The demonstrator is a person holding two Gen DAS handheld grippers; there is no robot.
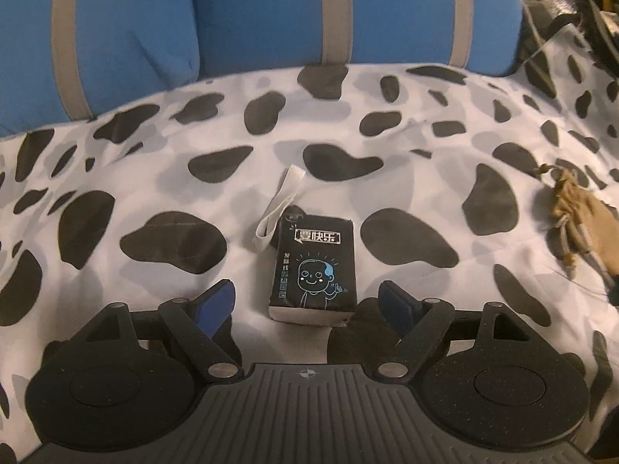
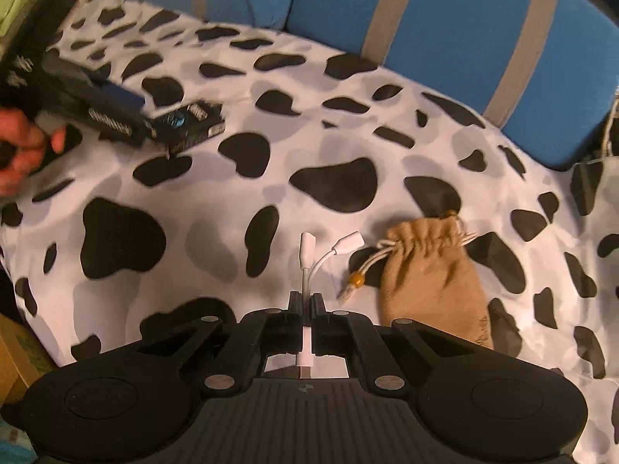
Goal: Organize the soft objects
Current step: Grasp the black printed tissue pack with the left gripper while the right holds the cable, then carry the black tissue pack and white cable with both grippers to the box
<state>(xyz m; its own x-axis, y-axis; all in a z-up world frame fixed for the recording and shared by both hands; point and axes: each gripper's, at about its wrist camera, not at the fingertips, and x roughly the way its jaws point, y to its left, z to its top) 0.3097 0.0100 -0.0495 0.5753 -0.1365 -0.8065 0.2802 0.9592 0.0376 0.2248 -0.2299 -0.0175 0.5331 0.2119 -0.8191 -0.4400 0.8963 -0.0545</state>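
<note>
Left gripper [image 1: 307,303] jaws spread around the tissue pack [image 1: 314,266], centre frame: soft, light, squeeze its long sides. Right gripper [image 2: 307,301] pinches the thin white adapter cable [image 2: 315,261], floppy.

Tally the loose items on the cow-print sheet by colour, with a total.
Black: 1, the black tissue pack with a cartoon face
White: 1, the white split adapter cable, pinched in the right gripper
Tan: 1, the tan drawstring cloth pouch
Total: 3
</note>
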